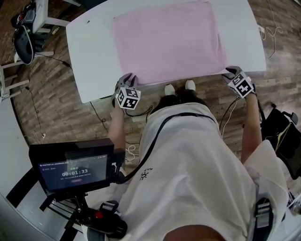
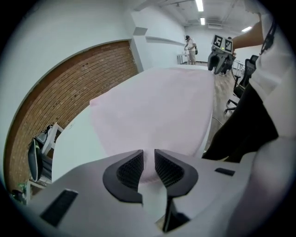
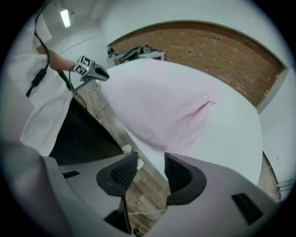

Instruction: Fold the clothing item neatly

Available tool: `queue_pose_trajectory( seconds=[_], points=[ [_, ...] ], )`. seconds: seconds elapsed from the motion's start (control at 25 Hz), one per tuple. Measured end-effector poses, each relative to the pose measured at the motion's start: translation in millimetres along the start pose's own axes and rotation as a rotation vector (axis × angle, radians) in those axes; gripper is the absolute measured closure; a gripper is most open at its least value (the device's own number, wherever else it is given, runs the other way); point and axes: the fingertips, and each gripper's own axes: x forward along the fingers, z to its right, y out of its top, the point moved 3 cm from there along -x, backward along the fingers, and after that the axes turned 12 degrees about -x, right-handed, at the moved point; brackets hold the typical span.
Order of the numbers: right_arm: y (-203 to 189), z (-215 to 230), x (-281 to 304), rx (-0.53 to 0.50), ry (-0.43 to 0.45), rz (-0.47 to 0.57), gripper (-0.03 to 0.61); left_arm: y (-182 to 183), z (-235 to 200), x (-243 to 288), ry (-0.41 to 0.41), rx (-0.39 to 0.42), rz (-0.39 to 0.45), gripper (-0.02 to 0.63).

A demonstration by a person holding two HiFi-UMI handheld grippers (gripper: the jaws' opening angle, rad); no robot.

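A white table (image 1: 89,56) stands on a brown wood-plank floor (image 1: 51,94), where loose cables (image 1: 272,33) trail. The walls (image 2: 92,23) are white. Strip lights (image 2: 200,5) glow on the ceiling, and a dark office chair (image 2: 249,67) stands farther back.

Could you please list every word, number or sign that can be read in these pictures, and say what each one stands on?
"00:01:33": on the monitor, as a timer.
Smaller lines above and below the timer: too small to read.
Shirt logo: too small and blurred to read.
Marker cubes: black and white square patterns only, no letters.
Nothing readable in either gripper view.
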Motion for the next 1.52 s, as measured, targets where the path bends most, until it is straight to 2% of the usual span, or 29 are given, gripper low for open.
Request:
queue_pose_trajectory(
  seconds=[0.04,0.08,0.12,0.2,0.24,0.32,0.36,0.44,0.56,0.68,0.76,0.92,1.04,1.12,1.28,1.4,1.52],
  points=[
    [-7.3,-0.7,2.2,-0.029,0.016,-0.042,0.391,-0.9,-1.7,0.1,0.004,0.008,-0.004,0.535],
    [-12.6,0.5,3.4,-0.042,0.020,-0.064,0.374,-1.8,-3.6,-0.4,0.012,0.016,-0.009,0.535],
    [-14.6,4.0,2.1,-0.035,0.006,-0.062,0.374,-1.8,-5.6,-2.4,0.022,0.023,-0.008,0.535],
    [-7.3,16.5,-5.1,0.035,-0.059,0.016,0.376,1.8,-8.7,-9.8,0.038,0.018,0.013,0.535],
    [1.3,24.0,-8.6,0.084,-0.099,0.083,0.390,3.9,-8.4,-12.6,0.035,0.001,0.027,0.535],
    [18.8,37.9,-11.7,0.181,-0.181,0.216,0.529,4.5,-3.4,-11.4,0.017,-0.031,0.033,0.535],
    [23.6,43.7,-9.1,0.220,-0.216,0.252,0.575,2.6,-0.5,-7.6,0.013,-0.036,0.026,0.535],
    [23.1,51.9,5.0,0.261,-0.259,0.236,0.575,-1.5,1.0,0.1,0.017,-0.055,0.016,0.552],
    [13.6,57.8,21.6,0.257,-0.299,0.160,0.575,-2.6,-2.3,5.4,0.016,-0.110,0.015,0.581],
    [13.5,59.6,21.3,0.266,-0.304,0.169,0.575,-3.0,-3.8,4.0,0.013,-0.126,0.021,0.581],
    [20.3,53.3,13.3,0.214,-0.288,0.190,0.574,0.6,-2.4,-2.6,0.011,-0.105,0.040,0.581],
    [28.0,31.5,-7.2,0.096,-0.275,0.224,0.573,6.0,12.8,-19.4,-0.030,0.013,0.072,0.578],
    [34.6,16.9,-13.4,0.029,-0.262,0.227,0.572,5.9,30.4,-27.8,-0.078,0.122,0.069,0.516],
    [39.1,10.1,-11.9,-0.014,-0.248,0.228,0.571,7.1,42.8,-29.4,-0.101,0.216,0.056,0.494],
    [45.5,-4.8,-5.0,-0.135,-0.212,0.190,0.518,5.5,64.4,-23.5,-0.111,0.420,0.002,0.480],
    [46.7,-13.6,-0.7,-0.193,-0.194,0.164,0.491,1.3,66.7,-17.9,-0.096,0.503,-0.049,0.480],
    [46.5,-16.6,-2.3,-0.197,-0.194,0.162,0.485,-1.7,60.5,-14.9,-0.066,0.543,-0.082,0.480]
  ],
)
